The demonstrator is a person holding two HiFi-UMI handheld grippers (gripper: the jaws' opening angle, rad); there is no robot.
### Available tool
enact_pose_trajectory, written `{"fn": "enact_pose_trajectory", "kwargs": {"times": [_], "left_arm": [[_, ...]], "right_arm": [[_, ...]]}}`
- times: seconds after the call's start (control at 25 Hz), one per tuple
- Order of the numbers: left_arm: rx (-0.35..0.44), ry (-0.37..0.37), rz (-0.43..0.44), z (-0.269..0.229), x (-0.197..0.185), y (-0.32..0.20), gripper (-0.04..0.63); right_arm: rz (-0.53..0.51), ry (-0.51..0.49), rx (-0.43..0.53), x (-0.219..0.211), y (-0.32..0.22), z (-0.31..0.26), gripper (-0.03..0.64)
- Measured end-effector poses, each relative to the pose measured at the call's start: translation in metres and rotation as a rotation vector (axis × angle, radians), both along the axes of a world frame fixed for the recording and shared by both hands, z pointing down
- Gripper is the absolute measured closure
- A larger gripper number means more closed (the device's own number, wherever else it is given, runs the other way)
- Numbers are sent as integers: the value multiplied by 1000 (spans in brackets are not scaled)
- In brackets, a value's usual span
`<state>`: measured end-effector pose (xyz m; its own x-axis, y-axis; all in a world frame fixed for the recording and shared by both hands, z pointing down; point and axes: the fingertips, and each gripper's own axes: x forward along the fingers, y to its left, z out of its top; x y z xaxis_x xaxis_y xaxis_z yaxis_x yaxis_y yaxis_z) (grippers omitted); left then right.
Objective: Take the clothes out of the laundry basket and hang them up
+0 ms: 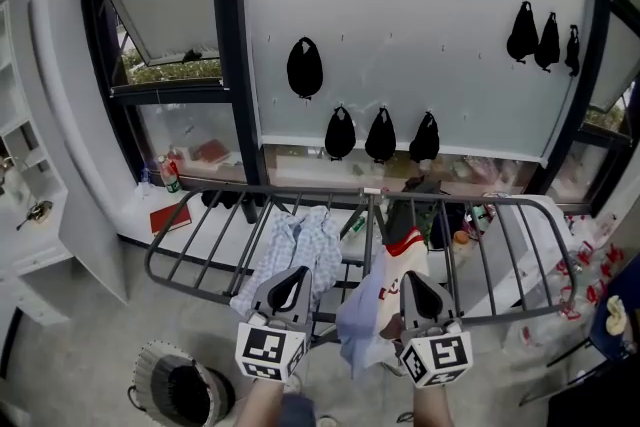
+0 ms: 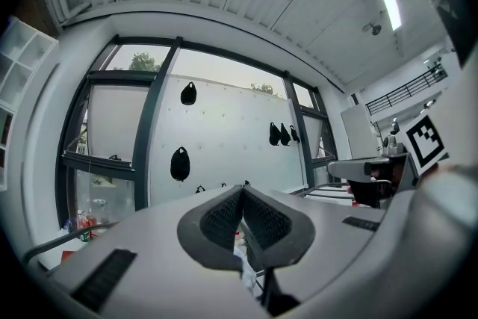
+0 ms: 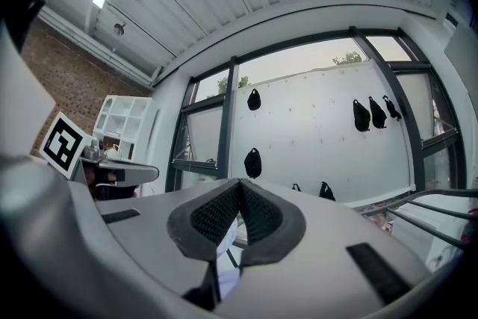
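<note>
A dark metal drying rack [image 1: 200, 227] stands in front of me in the head view. A blue-and-white patterned shirt [image 1: 305, 240] is draped over its middle bars. Beside it on the right hangs a white garment with red trim [image 1: 368, 310]. My left gripper [image 1: 296, 275] is shut just before the shirt's lower edge, and I see no cloth between its pads [image 2: 224, 217]. My right gripper [image 1: 406, 275] is shut over the white garment, and its pads [image 3: 258, 213] also show nothing between them. The round laundry basket [image 1: 150, 360] sits on the floor at lower left.
Behind the rack is a white panel [image 1: 420, 35] with several black pouches hanging on it, framed by dark window posts [image 1: 228, 35]. Bottles and clutter [image 1: 170, 173] lie along the window sill and the floor at right. A white shelf unit [image 1: 25, 205] stands at the left.
</note>
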<state>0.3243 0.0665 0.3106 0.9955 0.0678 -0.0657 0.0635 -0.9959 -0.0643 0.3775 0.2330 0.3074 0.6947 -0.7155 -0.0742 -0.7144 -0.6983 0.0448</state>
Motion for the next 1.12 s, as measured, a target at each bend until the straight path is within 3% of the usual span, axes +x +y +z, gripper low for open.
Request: {"fn": "enact_pose_trajectory", "kwargs": {"times": [0.24, 1.12], "left_arm": [[16, 8, 19, -7, -2, 6, 575], [11, -22, 37, 2, 11, 10, 575]], "right_arm": [[37, -4, 20, 5, 14, -1, 615], [20, -38, -9, 13, 12, 9, 615]]}}
